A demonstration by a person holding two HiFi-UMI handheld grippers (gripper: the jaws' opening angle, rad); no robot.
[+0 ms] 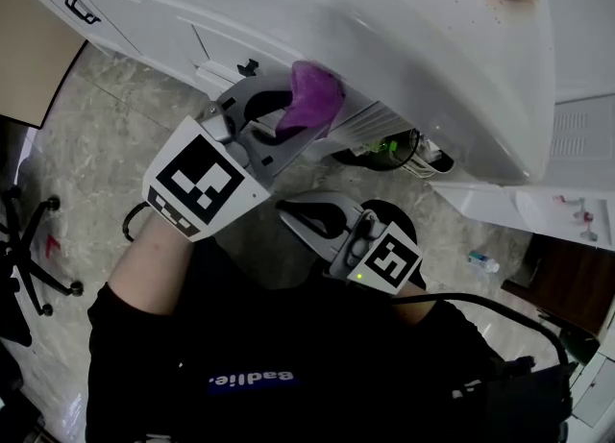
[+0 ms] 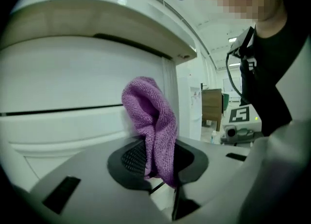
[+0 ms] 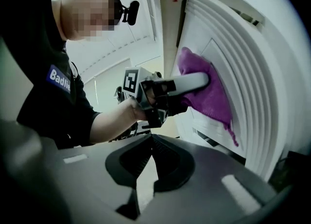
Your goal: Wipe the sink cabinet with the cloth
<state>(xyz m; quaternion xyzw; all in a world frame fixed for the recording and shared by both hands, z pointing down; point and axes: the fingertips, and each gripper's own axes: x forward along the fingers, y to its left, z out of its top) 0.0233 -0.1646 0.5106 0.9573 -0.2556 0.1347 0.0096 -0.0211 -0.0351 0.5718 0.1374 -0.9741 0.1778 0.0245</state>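
A purple cloth (image 1: 312, 97) is pinched in my left gripper (image 1: 288, 119), which is shut on it. The cloth (image 2: 151, 121) bulges out past the jaws and presses against the white sink cabinet front (image 2: 73, 87). In the right gripper view the cloth (image 3: 206, 89) lies flat on a panelled cabinet door (image 3: 243, 92) with the left gripper (image 3: 187, 83) behind it. My right gripper (image 1: 312, 218) hangs lower, away from the cabinet, with its jaws closed on nothing (image 3: 150, 157).
The white countertop (image 1: 404, 37) overhangs the cabinet. Black handles (image 1: 82, 7) sit on drawers to the left. A black cable and a green item (image 1: 384, 148) lie on the tiled floor under the cabinet. An office chair base (image 1: 34, 258) stands at the left.
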